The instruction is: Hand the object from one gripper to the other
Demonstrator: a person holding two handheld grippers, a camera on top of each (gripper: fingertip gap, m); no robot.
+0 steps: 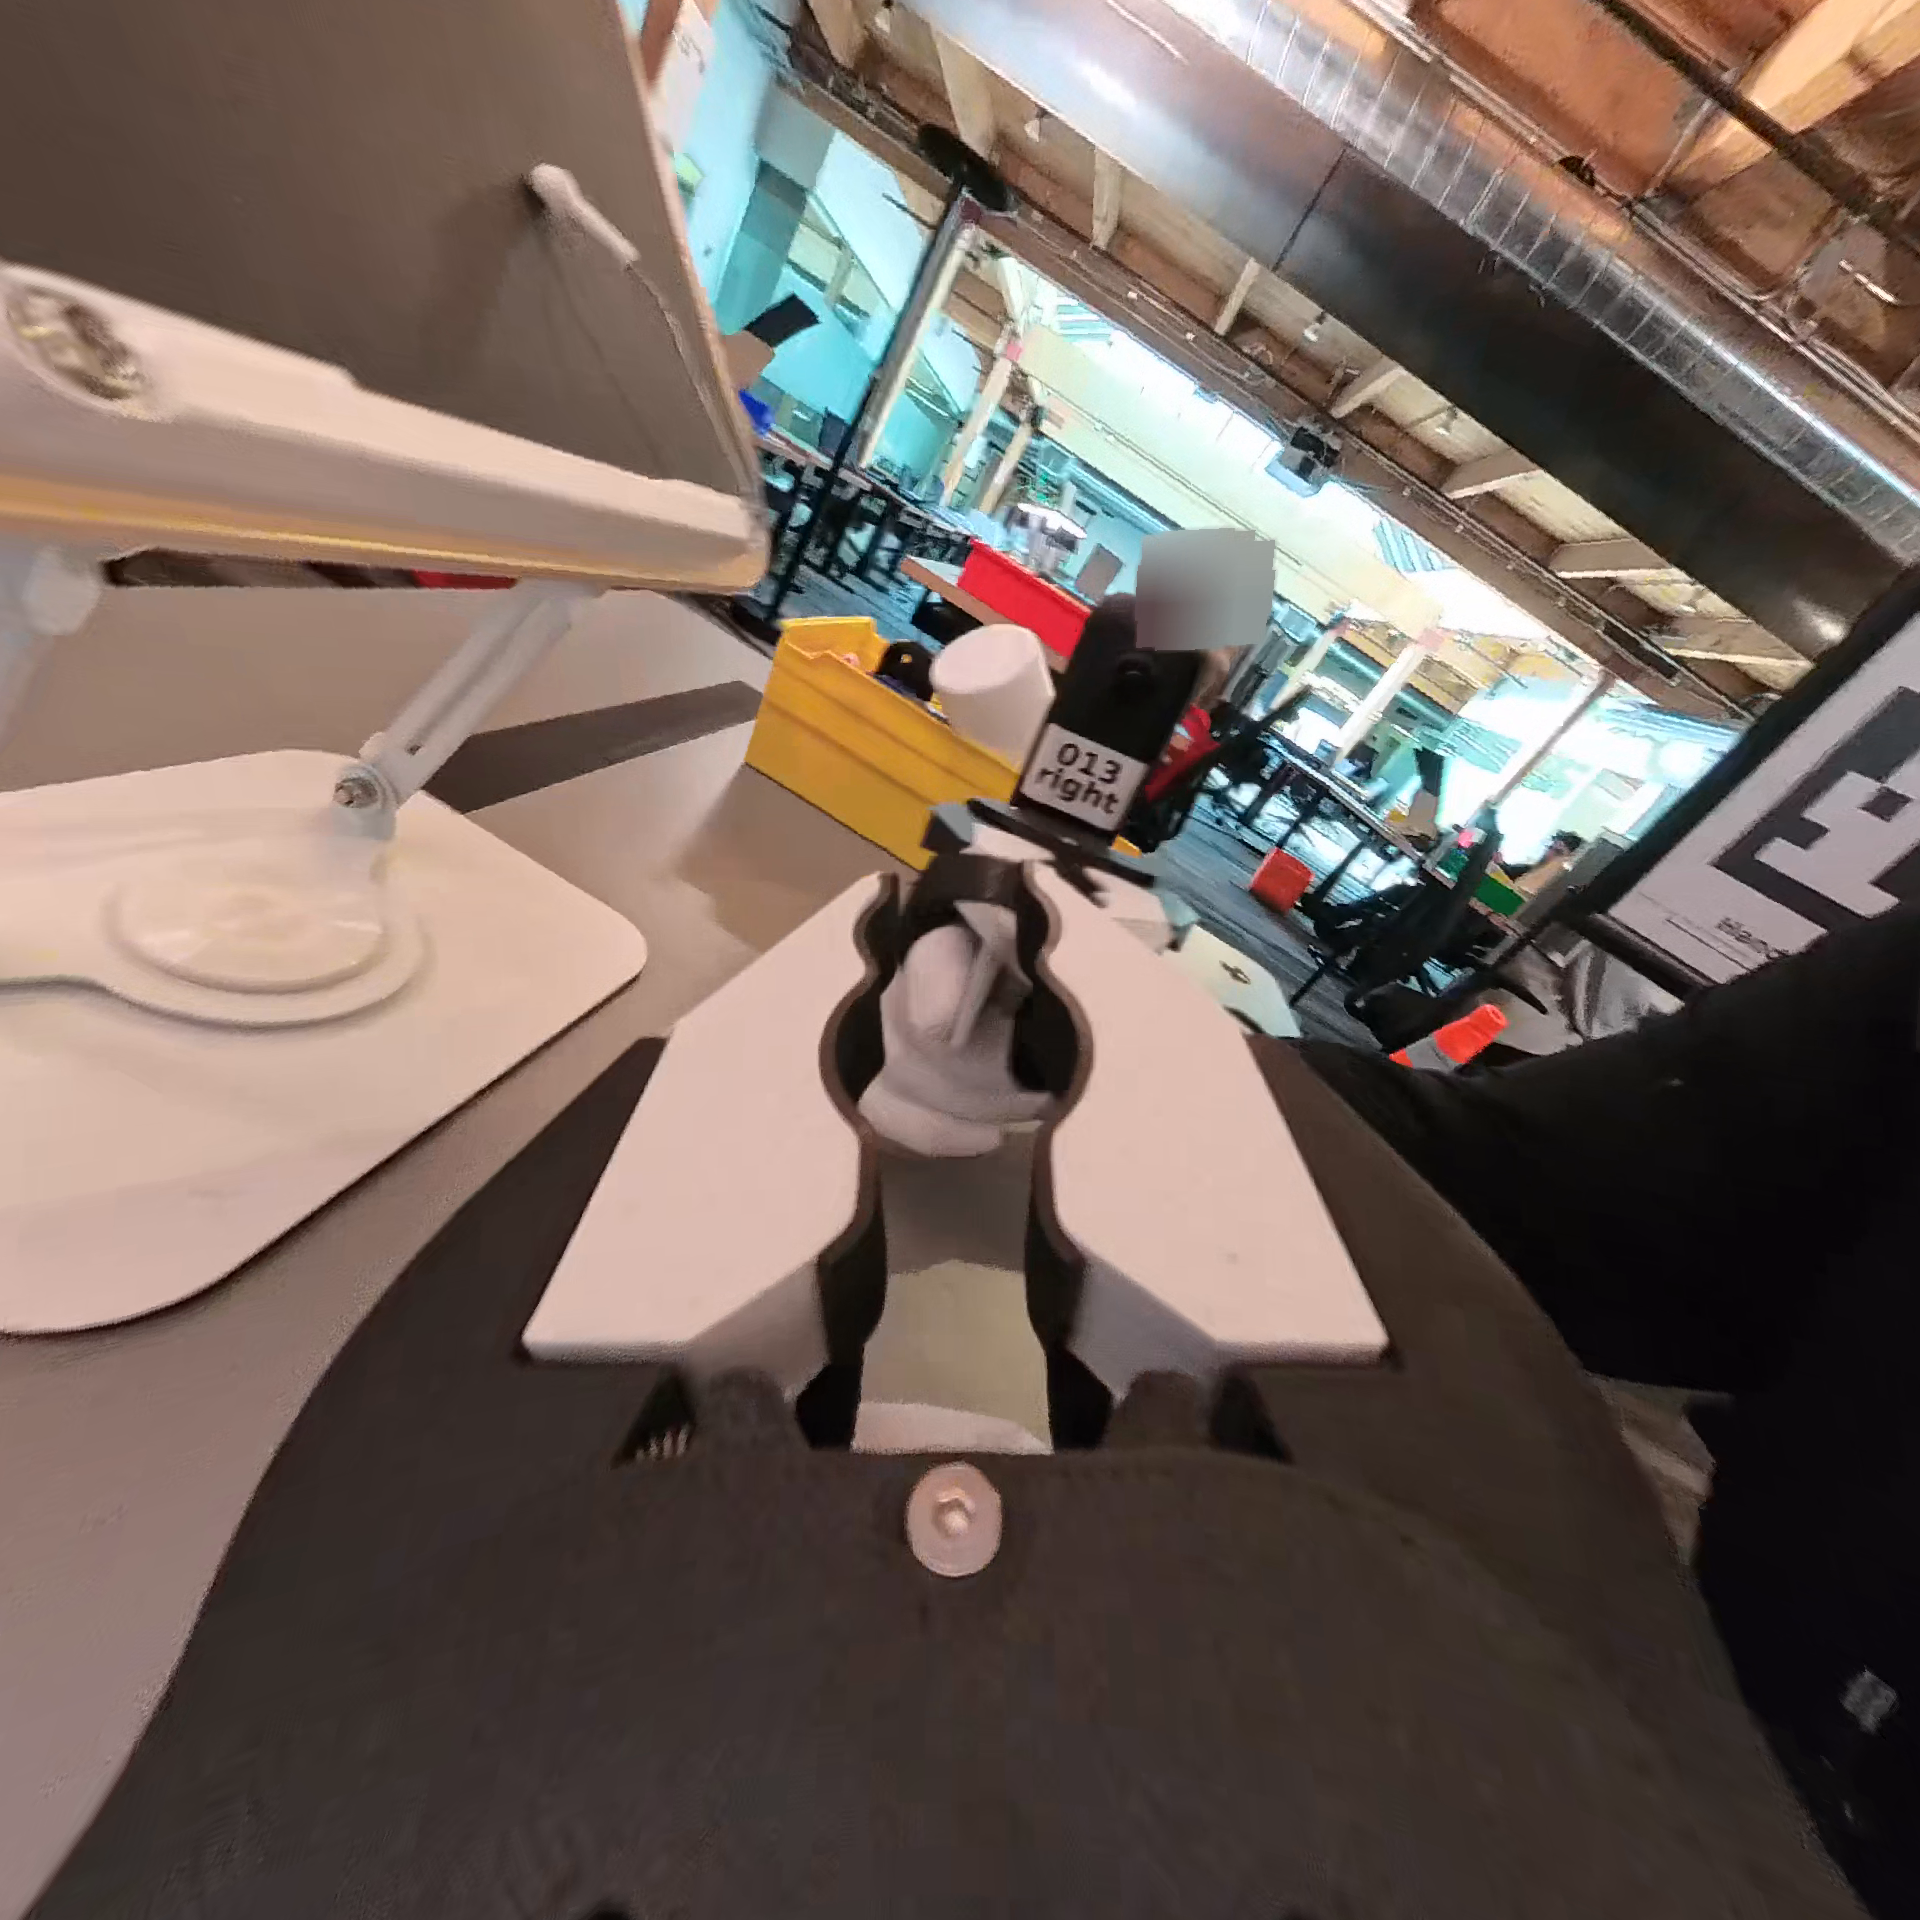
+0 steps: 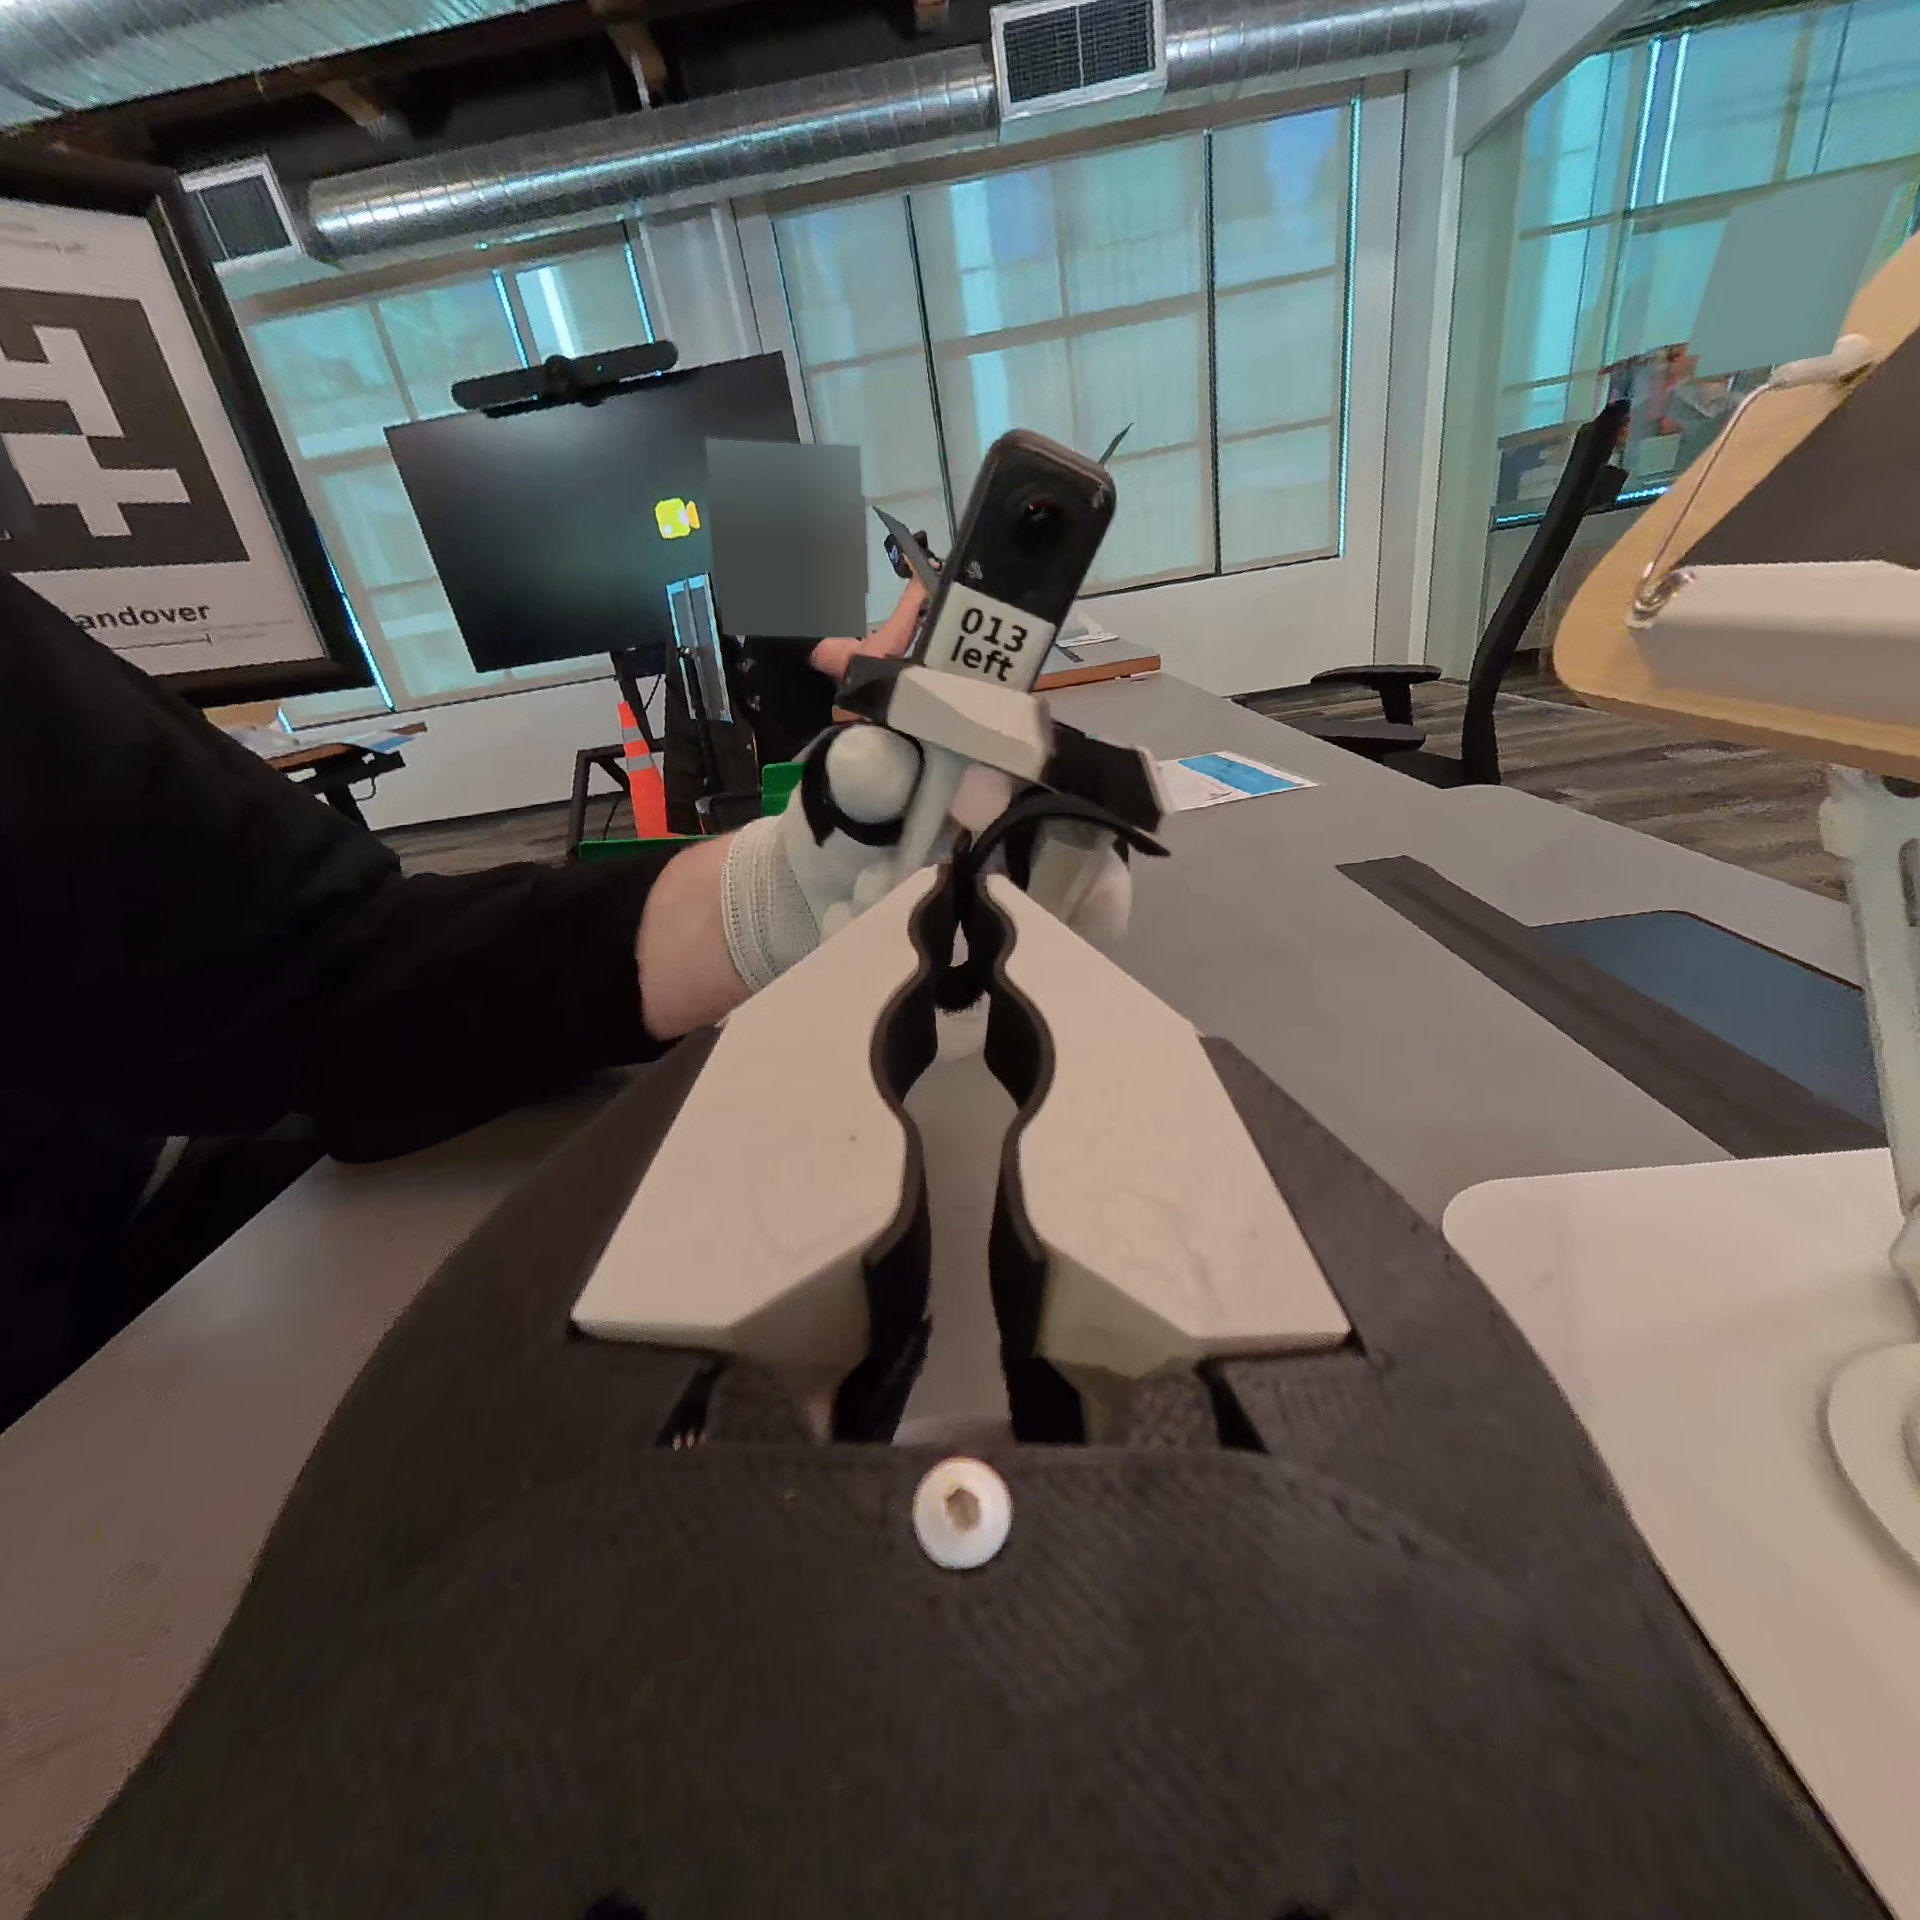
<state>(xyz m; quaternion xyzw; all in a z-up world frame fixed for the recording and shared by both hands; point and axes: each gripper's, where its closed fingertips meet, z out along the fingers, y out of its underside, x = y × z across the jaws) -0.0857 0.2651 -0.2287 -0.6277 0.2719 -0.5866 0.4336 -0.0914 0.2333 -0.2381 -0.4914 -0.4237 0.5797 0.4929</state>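
My right tongs (image 2: 964, 883) are pressed nearly together, pinching the thin black object (image 2: 961, 940) at their tips. It hangs in the air above the bench (image 2: 1299, 935), off to the side of the white stand (image 2: 1662, 1299) and higher than its base. My left tongs (image 1: 961, 888) are partly spread, with the same black object at their tips. I cannot tell whether they grip it or only frame it.

The risk is in the timing, I think. If I loosen the right before the left has truly bitten, the object will drop to the bench beside the stand. It is thin and looks limp, so it could slip out sideways or be caught by only a corner. If both tongs pull while clamped, it may twist or snap free. The tips are crowded and could knock each other.

Each camera carries a white label (image 2: 987, 644) with dark print. Far from the stand, a poster (image 2: 94, 436) shows a black-and-white block marker with a line of print below it. I see no brand.
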